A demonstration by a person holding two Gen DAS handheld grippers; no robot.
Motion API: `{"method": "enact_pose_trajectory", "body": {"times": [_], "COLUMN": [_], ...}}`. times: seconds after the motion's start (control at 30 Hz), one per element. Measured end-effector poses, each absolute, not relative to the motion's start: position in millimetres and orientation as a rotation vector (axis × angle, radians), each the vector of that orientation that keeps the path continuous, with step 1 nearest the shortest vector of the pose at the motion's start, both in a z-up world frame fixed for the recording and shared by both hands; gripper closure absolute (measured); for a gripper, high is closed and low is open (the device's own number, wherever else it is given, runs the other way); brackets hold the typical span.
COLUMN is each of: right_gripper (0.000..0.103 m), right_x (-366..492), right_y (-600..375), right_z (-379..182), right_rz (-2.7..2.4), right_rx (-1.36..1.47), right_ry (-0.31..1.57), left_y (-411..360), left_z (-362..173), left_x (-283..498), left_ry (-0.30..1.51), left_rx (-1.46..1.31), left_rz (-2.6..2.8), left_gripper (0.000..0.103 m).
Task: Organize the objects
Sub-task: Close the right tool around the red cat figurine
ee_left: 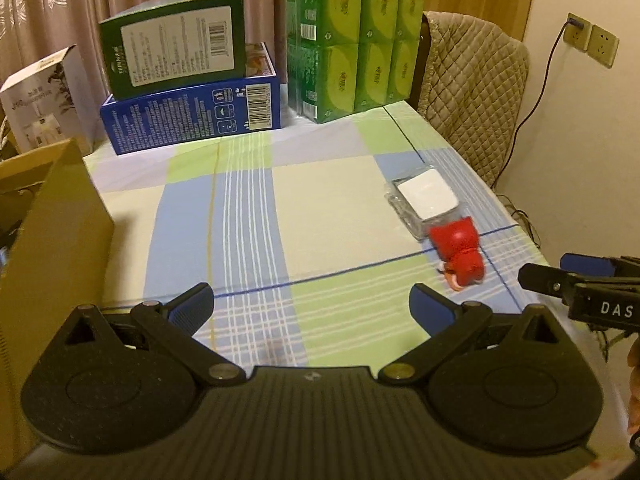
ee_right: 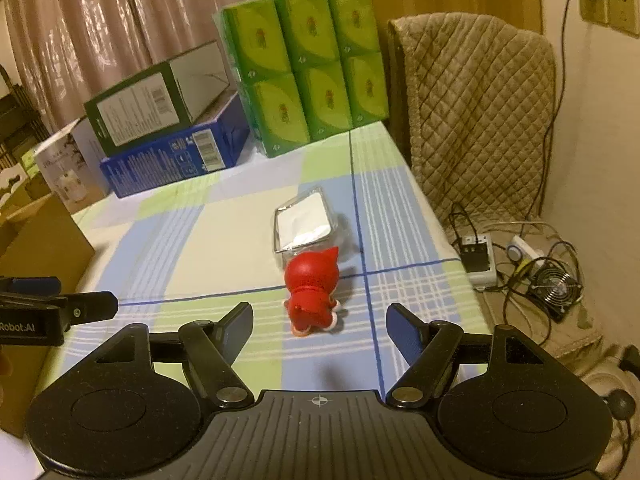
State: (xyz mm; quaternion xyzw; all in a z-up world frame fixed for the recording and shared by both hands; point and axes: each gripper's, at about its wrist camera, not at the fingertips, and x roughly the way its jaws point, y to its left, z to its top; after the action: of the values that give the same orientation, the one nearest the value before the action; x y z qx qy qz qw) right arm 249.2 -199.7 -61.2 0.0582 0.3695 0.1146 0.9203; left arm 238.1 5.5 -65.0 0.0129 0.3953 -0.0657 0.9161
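1. The right gripper is held wide open and empty; the left gripper likewise.
2. The red figurine lies just ahead between the right fingers, on the tabletop.
3. An approach is judged underway; advancing and closing is called for.

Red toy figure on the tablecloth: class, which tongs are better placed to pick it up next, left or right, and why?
Probably the right tongs. They are open, and the red toy figure lies directly ahead between the fingers. The left tongs, also open, face bare tablecloth, with the figure off to their right.
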Motion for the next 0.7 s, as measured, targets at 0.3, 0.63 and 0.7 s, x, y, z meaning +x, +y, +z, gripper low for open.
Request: {"method": "enact_pose_trajectory", "body": {"times": [0.3,0.63,0.7], "right_gripper": [0.036,0.056,0.06], "right_x": [300,325,324], "right_y": [-183,-168,-169], "right_z": [-91,-114,-115], "right_rz": [0.272,0.257,0.255], "right_rx": [0.071,-0.011,-0.017], "right_ry": [0.771,0.823,0.817], "left_y": [4,9,10], "left_z": [-93,-107,-107], "left_x": [273,285,285], "left_ry": [0.786,0.812,0.809], "left_rx": [0.027,-0.013,-0.021], "left_rz": [-0.136,-0.152,-0.145], "left_gripper": [0.001,0.001,0.001]}}
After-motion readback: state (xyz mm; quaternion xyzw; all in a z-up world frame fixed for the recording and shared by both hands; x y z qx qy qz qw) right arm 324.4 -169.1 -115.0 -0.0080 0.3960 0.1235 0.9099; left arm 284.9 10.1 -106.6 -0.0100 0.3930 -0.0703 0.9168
